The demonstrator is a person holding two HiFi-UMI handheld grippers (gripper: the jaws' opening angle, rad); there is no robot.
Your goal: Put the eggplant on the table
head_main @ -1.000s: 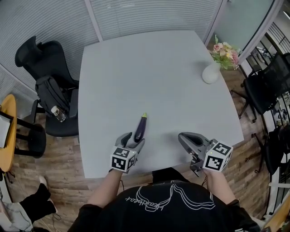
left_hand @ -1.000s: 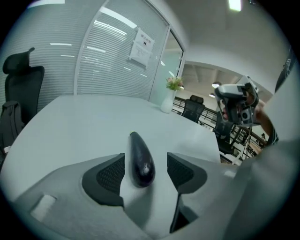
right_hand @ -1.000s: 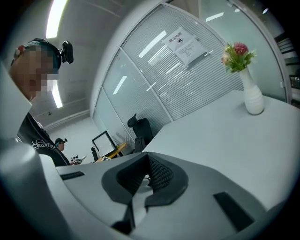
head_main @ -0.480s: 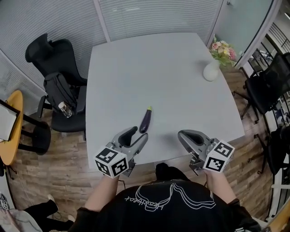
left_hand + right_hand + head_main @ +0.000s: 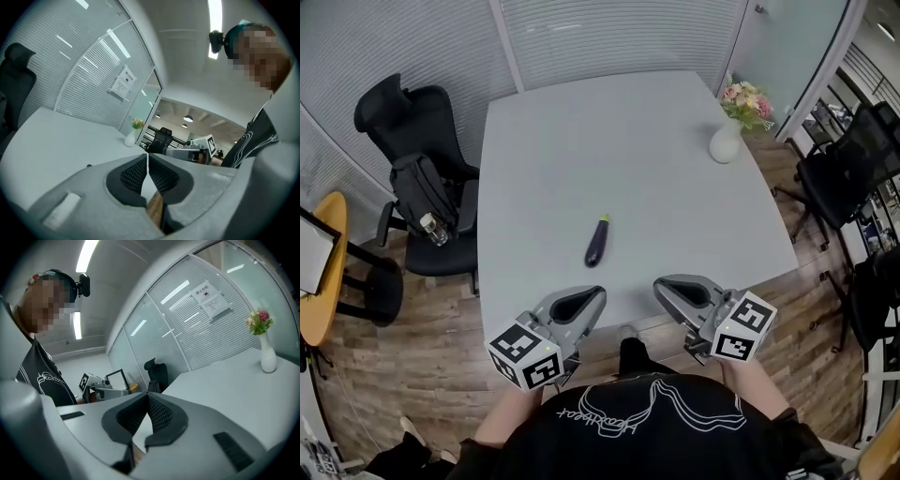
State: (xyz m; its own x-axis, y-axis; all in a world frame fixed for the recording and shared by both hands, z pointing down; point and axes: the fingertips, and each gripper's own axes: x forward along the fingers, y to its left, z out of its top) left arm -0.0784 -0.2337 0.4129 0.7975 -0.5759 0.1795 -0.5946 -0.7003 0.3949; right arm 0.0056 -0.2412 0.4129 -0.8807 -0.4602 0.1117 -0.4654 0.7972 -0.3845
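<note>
We hold the left tool point(image 5: 592, 298) and right tool point(image 5: 664, 287) closed and empty: the eggplant point(image 5: 596, 243) rests on the surface point(image 5: 609, 141) ahead, seemingly delivered.

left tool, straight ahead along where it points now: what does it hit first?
Likely nothing nearby: the shut left tool aims over the table, eggplant off to its left. Farther on, roughly the flower vase; depth unclear.
</note>
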